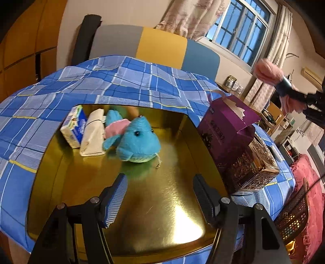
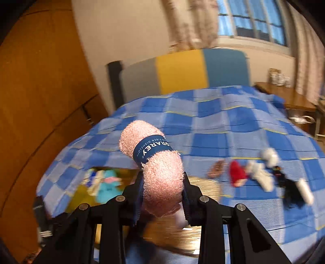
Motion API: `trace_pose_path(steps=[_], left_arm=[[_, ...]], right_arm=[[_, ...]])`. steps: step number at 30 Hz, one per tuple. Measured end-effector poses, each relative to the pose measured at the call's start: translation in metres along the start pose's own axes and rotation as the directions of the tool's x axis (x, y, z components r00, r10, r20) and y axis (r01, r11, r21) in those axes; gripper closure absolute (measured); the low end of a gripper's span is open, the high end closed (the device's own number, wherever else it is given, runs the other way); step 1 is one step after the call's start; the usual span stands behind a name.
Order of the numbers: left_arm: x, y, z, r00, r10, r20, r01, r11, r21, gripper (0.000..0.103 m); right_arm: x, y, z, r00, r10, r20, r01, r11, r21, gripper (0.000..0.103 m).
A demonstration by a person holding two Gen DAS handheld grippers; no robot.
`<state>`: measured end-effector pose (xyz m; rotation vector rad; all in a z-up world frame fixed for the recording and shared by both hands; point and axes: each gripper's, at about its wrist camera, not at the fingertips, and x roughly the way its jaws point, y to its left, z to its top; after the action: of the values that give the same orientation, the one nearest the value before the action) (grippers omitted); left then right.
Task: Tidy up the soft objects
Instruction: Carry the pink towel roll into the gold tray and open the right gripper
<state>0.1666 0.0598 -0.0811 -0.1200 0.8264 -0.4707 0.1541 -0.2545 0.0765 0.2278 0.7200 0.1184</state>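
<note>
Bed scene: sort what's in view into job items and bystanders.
Job: pink rolled cloth in right gripper; blue plush; gold tray; tissue packs; small plush toys.
Bystanders: purple box; ornate box; curtains.

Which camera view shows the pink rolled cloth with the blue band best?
The right wrist view. There the pink rolled cloth fills the centre, clamped in the right gripper, and its blue band is partly readable. The left wrist view shows the same cloth only small, blurred, near the right edge, high above the gold tray.
</note>
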Motion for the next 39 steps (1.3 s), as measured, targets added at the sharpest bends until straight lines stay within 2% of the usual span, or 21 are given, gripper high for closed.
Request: trace_pose_path(steps=[3, 11, 14, 19, 28, 32, 37, 39], left_arm=[[-0.004, 0.007, -0.003, 1.0, 0.029, 0.007, -0.029, 1.0, -0.005, 0.035], [-0.019, 0.025, -0.01, 0.997, 0.071, 0.03, -0.069, 0.997, -0.046, 0.035], [-0.026, 0.034, -0.013, 0.995, 0.088, 0.04, -0.085, 0.994, -0.069, 0.035], [-0.035, 0.049, -0.018, 0.994, 0.098, 0.047, -0.093, 0.99, -0.102, 0.035], [-0.042, 0.068, -0.023, 0.993, 0.105, 0.046, -0.096, 0.981, -0.168, 0.036], [-0.042, 0.068, -0.024, 0.994, 0.097, 0.048, -0.087, 0.98, -0.177, 0.036], [-0.041, 0.065, -0.025, 0.994, 0.097, 0.048, -0.088, 0.981, -0.174, 0.036], [-0.041, 0.066, -0.026, 0.994, 0.103, 0.048, -0.092, 0.979, -0.183, 0.036]], right_arm=[[0.02, 0.041, -0.007, 0.999, 0.033, -0.028, -0.033, 0.999, -0.011, 0.07], [0.1, 0.115, -0.039, 0.993, -0.057, -0.107, 0.054, 0.998, -0.037, 0.07], [0.13, 0.127, -0.051, 0.987, -0.099, -0.126, 0.093, 0.994, -0.05, 0.07], [0.168, 0.137, -0.059, 0.97, -0.213, -0.118, 0.203, 0.975, -0.089, 0.07], [0.218, 0.13, -0.068, 0.932, -0.31, -0.185, 0.299, 0.95, -0.088, 0.068], [0.226, 0.127, -0.072, 0.93, -0.318, -0.185, 0.305, 0.947, -0.096, 0.06], [0.21, 0.145, -0.08, 0.944, -0.307, -0.126, 0.281, 0.942, -0.185, 0.043], [0.198, 0.154, -0.084, 0.953, -0.288, -0.094, 0.263, 0.94, -0.216, 0.032]])
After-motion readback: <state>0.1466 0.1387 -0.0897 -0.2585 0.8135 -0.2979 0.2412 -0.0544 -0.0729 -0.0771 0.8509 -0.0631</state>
